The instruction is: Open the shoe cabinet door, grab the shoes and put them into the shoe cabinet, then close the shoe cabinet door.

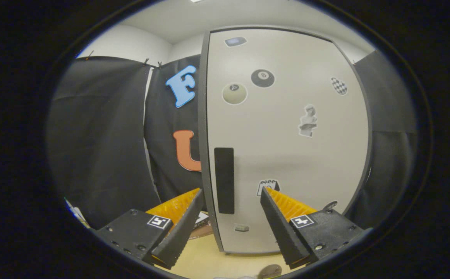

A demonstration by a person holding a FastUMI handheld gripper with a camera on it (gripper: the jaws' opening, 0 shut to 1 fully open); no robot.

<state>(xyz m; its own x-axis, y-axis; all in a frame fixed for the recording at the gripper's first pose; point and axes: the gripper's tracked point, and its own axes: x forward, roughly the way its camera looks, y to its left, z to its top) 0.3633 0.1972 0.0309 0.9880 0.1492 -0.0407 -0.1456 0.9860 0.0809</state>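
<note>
We're looking straight at the shoe cabinet (287,155), standing upright just ahead of us on a pale wooden floor (209,259), with the black cloth booth wall (101,143) behind and to either side. Its door (318,170) is shut, a flat off-white panel inside a dark grey frame. Down the hinge-free side, near the left edge, we see a tall black handle strip (224,180).

The door is dotted with stickers: a black eight ball (263,78) carrying the numeral 8, a cream ball (234,93) beside it whose number is too small to read, a small blue-grey badge (235,41) near the top, a black-and-white checkered oval (339,86), a grey bust figure (308,121), a little calendar sticker (268,186) low down, and a tiny pale tag (242,228) near the bottom. No wording is legible on any of them.

Our gripper (231,193) is spread wide open, holding nothing. The handle strip sits between the two fingers and beyond them; the left fingertip (200,192) lies over the door's left frame, the right fingertip (264,192) just under the calendar sticker.
</note>
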